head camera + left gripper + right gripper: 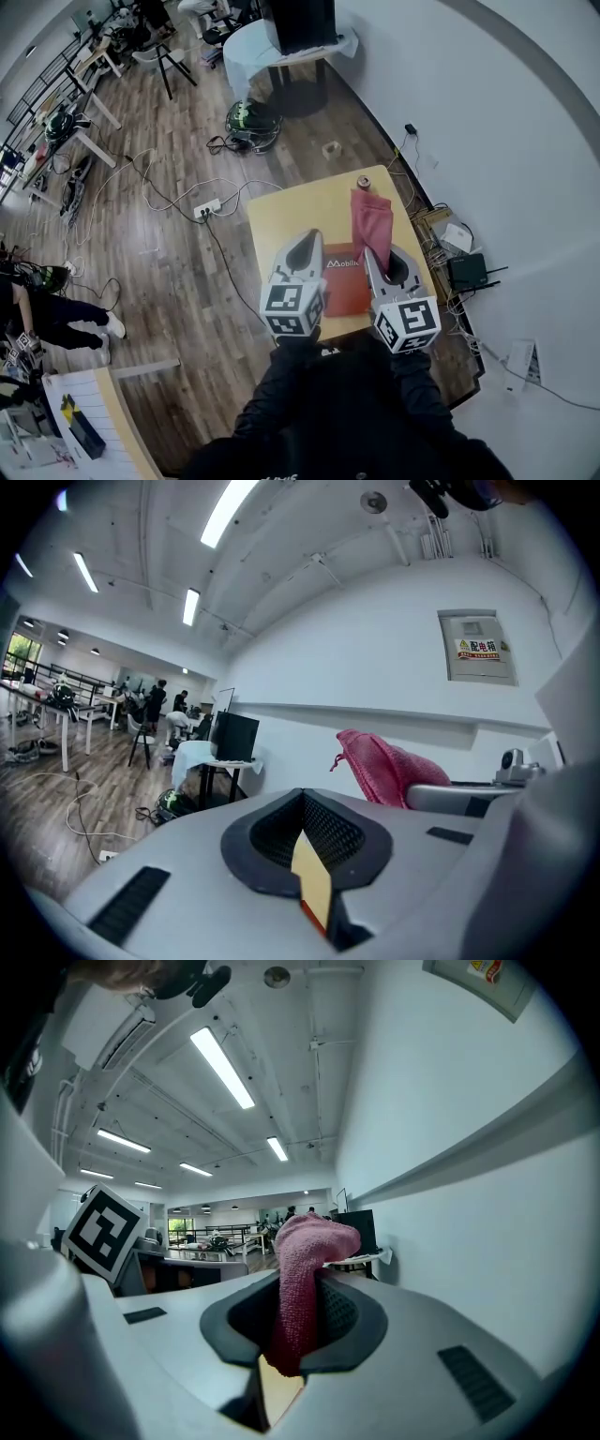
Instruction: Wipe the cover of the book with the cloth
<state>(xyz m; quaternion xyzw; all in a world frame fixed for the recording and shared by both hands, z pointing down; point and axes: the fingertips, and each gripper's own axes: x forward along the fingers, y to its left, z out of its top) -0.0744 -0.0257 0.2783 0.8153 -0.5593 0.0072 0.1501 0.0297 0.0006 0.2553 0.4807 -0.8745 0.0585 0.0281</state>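
Note:
A red book (345, 284) lies on the near part of a small yellow table (291, 211), partly hidden behind both grippers. My right gripper (380, 255) is shut on a pink cloth (369, 219), which stands up out of its jaws over the book's far end. In the right gripper view the cloth (302, 1279) fills the gap between the jaws of the right gripper (298, 1326). My left gripper (307, 246) hovers over the book's left edge, shut with nothing in it. In the left gripper view the left gripper (304, 829) shows only slivers of table and book (313, 914), with the cloth (389, 766) at the right.
A small round brown object (364, 181) sits at the table's far edge. A white wall runs close along the right. On the wooden floor are a power strip (207, 208) with cables, a black device (466, 272) and, farther back, a round table (291, 47).

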